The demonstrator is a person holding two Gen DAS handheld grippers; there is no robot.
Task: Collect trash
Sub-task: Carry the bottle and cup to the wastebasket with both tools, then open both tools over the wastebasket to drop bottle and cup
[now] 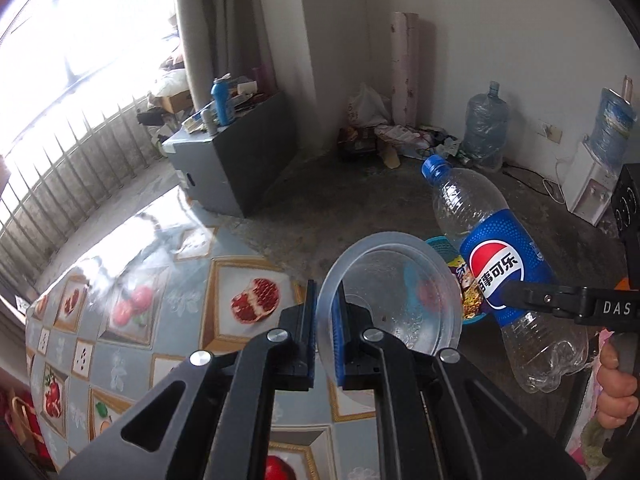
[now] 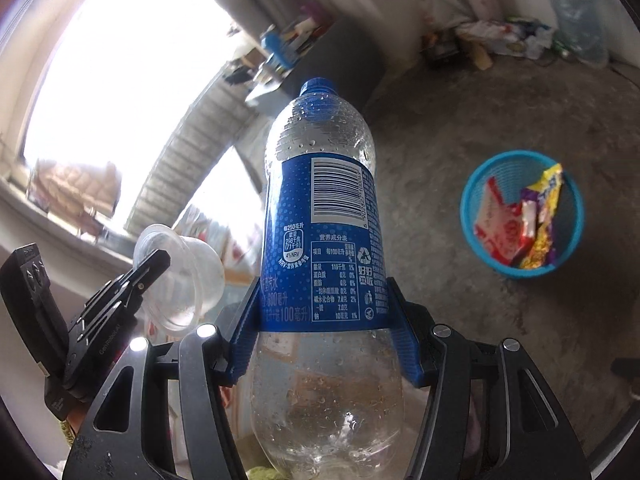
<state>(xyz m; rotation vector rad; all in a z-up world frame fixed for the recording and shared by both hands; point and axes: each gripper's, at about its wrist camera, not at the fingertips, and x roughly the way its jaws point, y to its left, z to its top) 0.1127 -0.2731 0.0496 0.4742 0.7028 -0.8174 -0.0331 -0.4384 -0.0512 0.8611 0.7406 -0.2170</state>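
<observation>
On the bare concrete floor [image 2: 500, 92], well out from the table's edge, stands a round blue basket [image 2: 521, 216]. Inside it lie crumpled snack wrappers [image 2: 520, 220]: a red-and-white one against the left wall and a yellow-and-purple one toward the right.

The left gripper [image 1: 326, 320] is pinched nearly together on the rim of a clear plastic cup [image 1: 394, 292], one blue pad inside the wall and one outside; the cup looks empty and is carried on its side, mouth toward the camera. Below it is the rounded edge of the tabletop [image 1: 160, 320], covered in a fruit-patterned cloth.

The right gripper [image 2: 324, 312] stands partly apart, its blue fingers [image 2: 404, 332] clamped on both sides of a Pepsi bottle [image 2: 320, 240] at the lower edge of the label. The bottle has its blue cap on and holds only droplets on the inner wall. In the left wrist view, the bottle hangs tilted above the floor, just beside the cup, with the basket partly hidden behind both.
</observation>
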